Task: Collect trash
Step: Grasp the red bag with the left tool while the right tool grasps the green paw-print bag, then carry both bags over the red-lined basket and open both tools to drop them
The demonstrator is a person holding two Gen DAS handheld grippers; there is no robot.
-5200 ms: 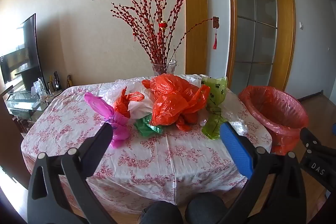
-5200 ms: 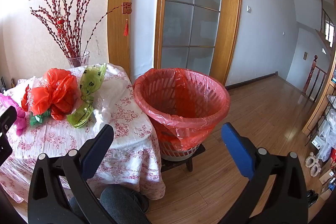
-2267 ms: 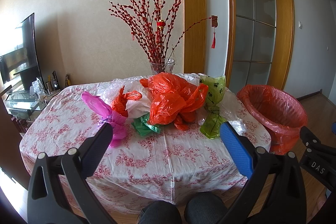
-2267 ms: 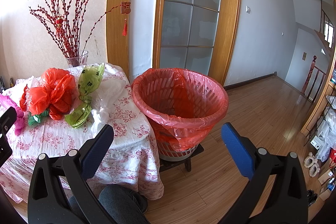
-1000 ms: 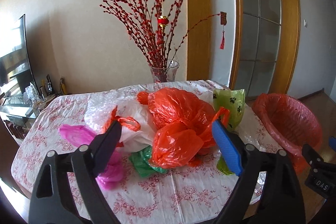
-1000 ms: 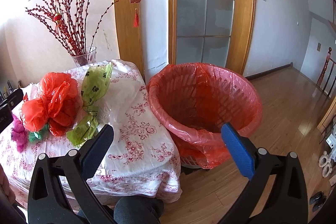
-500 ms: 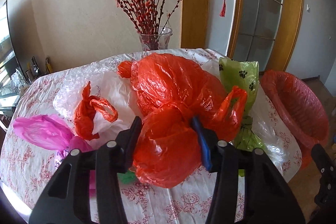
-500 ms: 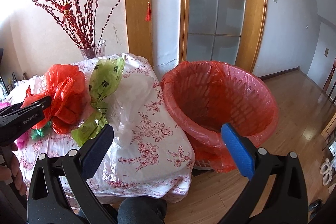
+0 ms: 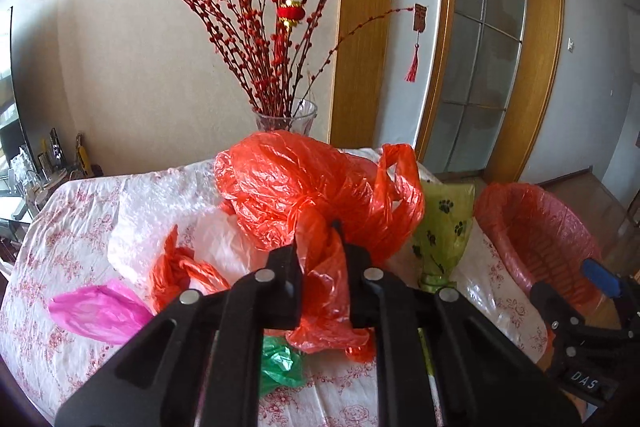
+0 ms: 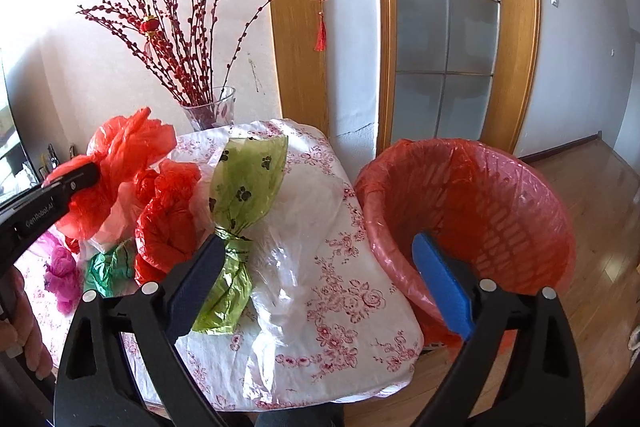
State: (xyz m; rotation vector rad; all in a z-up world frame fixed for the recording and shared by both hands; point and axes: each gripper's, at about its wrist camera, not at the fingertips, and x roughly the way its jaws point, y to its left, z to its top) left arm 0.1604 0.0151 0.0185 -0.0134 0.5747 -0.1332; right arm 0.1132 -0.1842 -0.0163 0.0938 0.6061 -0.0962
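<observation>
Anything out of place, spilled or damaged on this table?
Only the intended clutter: crumpled plastic bags, orange, green paw-print, pink and clear, heaped on the tablecloth. The vase stands upright; the lined bin looks intact. Nothing spilled.

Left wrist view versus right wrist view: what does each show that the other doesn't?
Left wrist only: the left tongs closing on the orange bag, film pinched between them.

Right wrist only: the right tongs closing slightly but wide, nothing between them, and the clear bag draped at the table edge.

Both: the green paw-print bag, pink bag, lined bin and vase.
</observation>
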